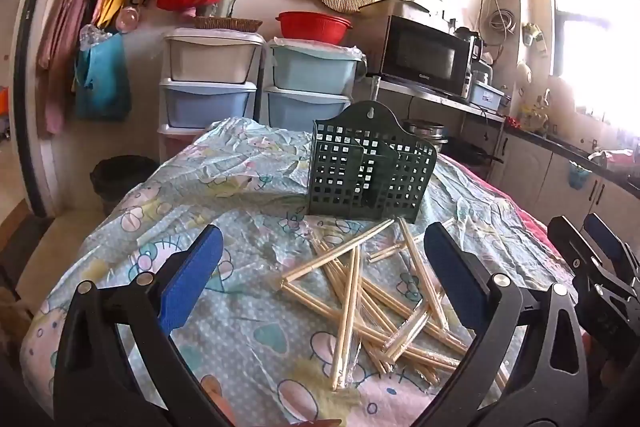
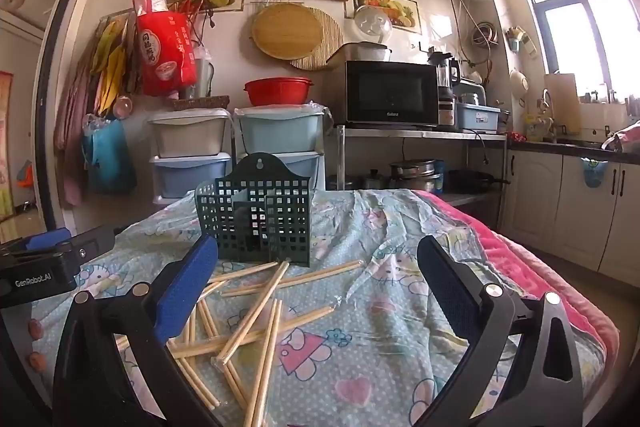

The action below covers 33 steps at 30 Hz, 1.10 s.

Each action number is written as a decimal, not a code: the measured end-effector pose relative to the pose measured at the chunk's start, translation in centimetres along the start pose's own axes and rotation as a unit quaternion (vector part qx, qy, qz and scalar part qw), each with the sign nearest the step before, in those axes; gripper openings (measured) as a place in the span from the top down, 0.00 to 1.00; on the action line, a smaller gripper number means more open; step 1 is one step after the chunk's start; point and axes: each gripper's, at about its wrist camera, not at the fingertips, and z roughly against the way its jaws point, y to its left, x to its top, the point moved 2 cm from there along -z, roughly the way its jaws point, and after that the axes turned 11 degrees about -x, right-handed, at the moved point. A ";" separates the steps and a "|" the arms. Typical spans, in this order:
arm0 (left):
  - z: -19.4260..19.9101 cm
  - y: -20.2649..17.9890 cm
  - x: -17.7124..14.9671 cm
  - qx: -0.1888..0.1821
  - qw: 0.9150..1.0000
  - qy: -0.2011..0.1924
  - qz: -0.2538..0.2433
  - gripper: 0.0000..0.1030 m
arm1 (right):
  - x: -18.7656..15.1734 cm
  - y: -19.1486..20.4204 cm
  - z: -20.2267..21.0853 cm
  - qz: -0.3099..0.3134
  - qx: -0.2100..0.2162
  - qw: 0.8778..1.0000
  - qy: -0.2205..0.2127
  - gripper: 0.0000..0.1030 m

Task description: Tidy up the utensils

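Note:
A pile of wooden chopsticks in clear wrappers (image 1: 372,299) lies on the cartoon-print tablecloth (image 1: 224,195). It also shows in the right wrist view (image 2: 256,315). A dark green slotted utensil holder (image 1: 370,163) stands upright just behind the pile, also in the right wrist view (image 2: 260,219). My left gripper (image 1: 324,255) is open above the pile, holding nothing. My right gripper (image 2: 318,267) is open and empty, over the cloth to the right of the pile. The right gripper shows at the right edge of the left wrist view (image 1: 592,247).
The table's right edge has a pink cover (image 2: 532,267). Behind the table stand stacked plastic drawers (image 1: 208,83), a microwave (image 1: 428,55) on a metal shelf and a black bin (image 1: 116,179) on the floor at left. Kitchen cabinets (image 2: 568,207) run along the right.

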 end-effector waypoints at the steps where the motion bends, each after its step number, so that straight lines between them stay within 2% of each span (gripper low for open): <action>1: 0.0 0.1 0.0 0.000 1.000 0.000 0.004 0.10 | 0.0 0.0 0.0 0.002 -0.001 1.000 -0.002 0.06; 4: 0.2 0.1 0.0 0.001 1.000 -0.004 0.002 0.10 | 0.2 -0.1 0.0 0.004 -0.002 1.000 -0.011 0.06; 15: -0.5 -0.1 -0.8 -0.001 1.000 0.000 0.003 0.10 | -0.4 0.1 0.6 -0.001 0.008 1.000 0.009 0.06; 33: 0.0 0.4 -0.5 -0.005 1.000 0.004 0.007 0.10 | -0.4 0.1 0.9 0.004 0.007 1.000 0.009 0.06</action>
